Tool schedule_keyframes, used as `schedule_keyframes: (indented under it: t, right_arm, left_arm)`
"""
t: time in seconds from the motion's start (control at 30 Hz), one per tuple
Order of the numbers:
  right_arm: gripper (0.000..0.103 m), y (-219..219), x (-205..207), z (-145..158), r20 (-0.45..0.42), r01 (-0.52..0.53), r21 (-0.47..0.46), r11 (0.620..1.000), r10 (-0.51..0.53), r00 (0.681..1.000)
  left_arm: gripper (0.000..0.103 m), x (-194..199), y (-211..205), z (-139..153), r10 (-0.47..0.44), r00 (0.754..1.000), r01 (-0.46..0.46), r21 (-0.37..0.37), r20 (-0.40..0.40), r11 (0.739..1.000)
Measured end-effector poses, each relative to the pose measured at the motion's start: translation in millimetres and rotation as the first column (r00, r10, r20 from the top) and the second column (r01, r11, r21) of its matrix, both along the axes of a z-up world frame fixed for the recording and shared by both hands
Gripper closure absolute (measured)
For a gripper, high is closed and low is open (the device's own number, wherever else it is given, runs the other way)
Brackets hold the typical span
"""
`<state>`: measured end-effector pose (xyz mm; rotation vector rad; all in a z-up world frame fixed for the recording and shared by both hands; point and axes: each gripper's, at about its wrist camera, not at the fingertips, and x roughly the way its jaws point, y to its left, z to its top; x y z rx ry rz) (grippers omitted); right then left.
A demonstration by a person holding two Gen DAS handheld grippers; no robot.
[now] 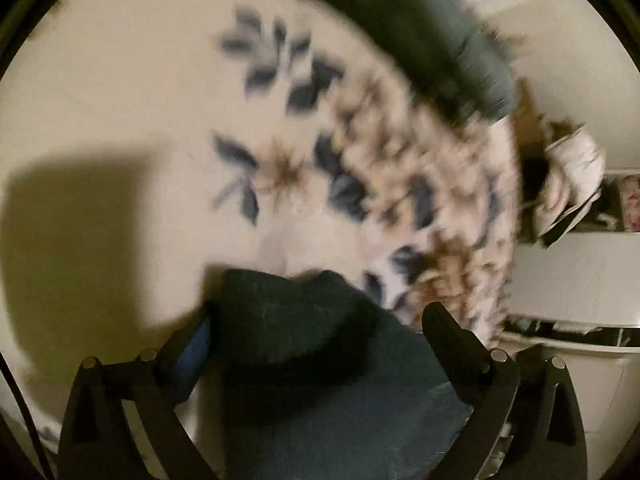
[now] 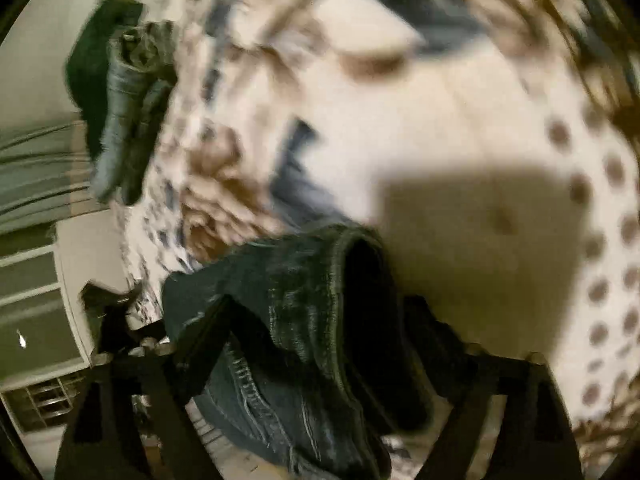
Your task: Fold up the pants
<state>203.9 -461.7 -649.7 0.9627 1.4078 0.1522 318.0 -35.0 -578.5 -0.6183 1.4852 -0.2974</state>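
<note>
A: Left wrist view first. What sits around the floral bedspread (image 1: 280,152)?

B: The dark pants (image 1: 320,344) lie on its near edge, bunched, right between the fingers of the left gripper (image 1: 320,320). The jaws stand wide apart, released; the fabric lies in the gap, and neither pad is seen to press on it, though the picture is blurred. A broad shadow falls on the bedspread left of the pants.

A: Anything else on the bedspread?

B: At its far side, a second heap of grey-green clothing (image 1: 440,40). Past the bedspread's right edge a pale jacket-like bundle (image 1: 576,160) and white furniture (image 1: 580,272), all smeared.

A: Now the right wrist view.

B: The same pants (image 2: 304,300), denim with visible seams, hang over the near edge of the bedspread (image 2: 440,120), a hem or waistband folded into a dark tube. They fill the space between the fingers of the right gripper (image 2: 320,320) and hide most of them. The jaws are partly apart; the blur does not let me say whether they pinch the cloth or have let go.

A: And around?

B: Left of the bedspread, a rolled pair of grey jeans (image 2: 124,120) with a dark green garment (image 2: 92,72) behind it, and white shelving (image 2: 36,300) lower down. A shadow lies on the bedspread just right of the pants.
</note>
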Motion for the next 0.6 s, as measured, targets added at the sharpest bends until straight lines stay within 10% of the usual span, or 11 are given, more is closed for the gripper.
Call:
schedule_keyframes:
  t: [0.03,0.1,0.2,0.33,0.4,0.47,0.6]
  right_arm:
    - [0.055,2.4,2.0,5.9,0.014,-0.016,-0.008,1.0,0.016,1.0]
    - [0.076,7.7,4.1,25.4,0.045,-0.04,-0.05,0.998,0.042,0.998]
    - [0.088,-9.9,-1.4,28.9,0.036,-0.008,-0.115,0.993,0.012,0.999]
    - [0.049,-17.1,-4.4,4.4,-0.071,-0.011,-0.027,1.0,0.009,0.997]
    - [0.029,-23.2,-13.6,14.4,-0.041,0.004,0.003,1.0,-0.004,0.999]
    - [0.014,-27.6,-33.5,23.8,-0.004,0.05,0.064,0.997,-0.049,0.999]
    - [0.013,-5.1,-62.3,-6.7,-0.099,-0.013,0.101,0.995,0.023,0.995]
  left_arm:
    - [0.006,3.8,-5.2,-4.9,-0.022,1.0,0.022,0.028,-0.001,0.999]
    - [0.065,5.1,-12.0,1.1,-0.075,0.994,0.065,0.118,0.082,0.991]
    - [0.077,3.2,17.1,-10.5,0.016,0.998,-0.016,0.004,0.063,1.0]
    - [0.068,-2.0,37.4,-7.1,0.097,0.995,-0.096,-0.076,0.017,0.993]
    - [0.029,-9.8,40.6,11.8,0.077,0.996,-0.075,-0.066,0.035,0.995]
    - [0.012,-26.7,44.4,35.8,0.084,0.989,-0.074,-0.083,0.124,0.994]
    - [0.007,-56.0,43.0,37.7,0.058,0.991,-0.047,-0.093,0.124,0.995]
